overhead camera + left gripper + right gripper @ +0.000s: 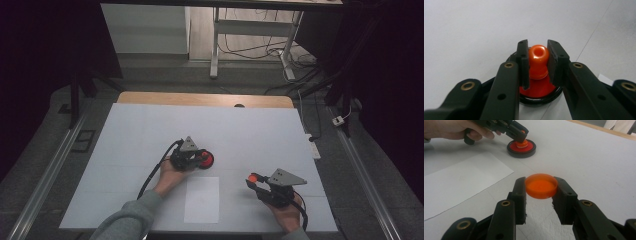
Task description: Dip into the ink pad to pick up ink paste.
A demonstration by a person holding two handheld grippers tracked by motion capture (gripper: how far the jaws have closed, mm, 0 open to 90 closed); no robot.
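Observation:
A black-rimmed round base with a red top (537, 93) lies on the white mat, and an orange nozzle (538, 58) stands upright at its centre. My left gripper (538, 62) is shut on that nozzle, a pad on each side. The high view shows this gripper (200, 159) mid-table over the base (207, 160). My right gripper (541, 195) is shut on a shallow orange cap (541, 185), open side up, held just above the mat. Seen from above, the right gripper (252, 180) with the cap (253, 176) is at the front right. The right gripper view also shows the base (521, 147) farther off.
A white sheet of paper (201, 199) lies on the mat (150, 130) between the two hands, near the front edge. The wooden table edge (205, 99) shows at the back. A power strip (314, 146) lies just off the mat's right side.

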